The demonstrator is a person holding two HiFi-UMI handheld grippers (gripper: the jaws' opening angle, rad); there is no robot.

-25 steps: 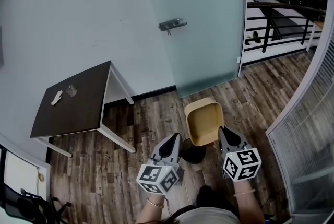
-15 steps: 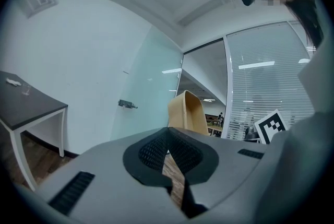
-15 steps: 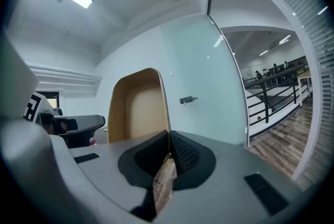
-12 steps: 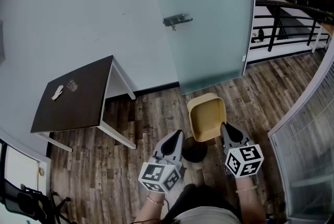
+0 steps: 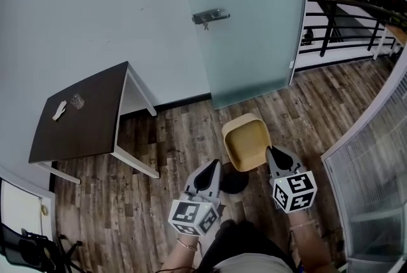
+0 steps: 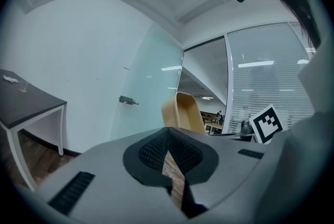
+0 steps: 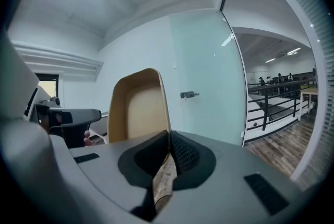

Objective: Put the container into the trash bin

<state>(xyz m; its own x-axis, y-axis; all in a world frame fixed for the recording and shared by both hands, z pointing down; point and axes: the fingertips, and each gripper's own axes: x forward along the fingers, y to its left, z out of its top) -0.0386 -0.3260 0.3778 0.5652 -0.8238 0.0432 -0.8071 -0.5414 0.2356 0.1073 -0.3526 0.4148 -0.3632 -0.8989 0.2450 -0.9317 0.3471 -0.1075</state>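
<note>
A tan open container (image 5: 245, 141) hangs above the wood floor, with my right gripper (image 5: 274, 154) shut on its right rim. In the right gripper view the container (image 7: 138, 108) stands up from the closed jaws of that gripper (image 7: 168, 137). My left gripper (image 5: 212, 167) is shut and empty, just left of the container. Its own view shows the left gripper (image 6: 167, 131) with jaws together and the container (image 6: 183, 112) beyond. A dark round object (image 5: 233, 184), possibly the trash bin, sits on the floor under the container's near edge, mostly hidden.
A dark table (image 5: 82, 112) with white legs stands at the left, carrying a small glass (image 5: 77, 100) and a white scrap (image 5: 58, 110). Ahead is a frosted glass door (image 5: 248, 23) with a handle (image 5: 210, 16). A blinds-covered partition (image 5: 375, 157) curves along the right.
Both grippers keep the same pose, and the container stays in the right one. The head view has shifted slightly, so the table and door sit a little further left.
</note>
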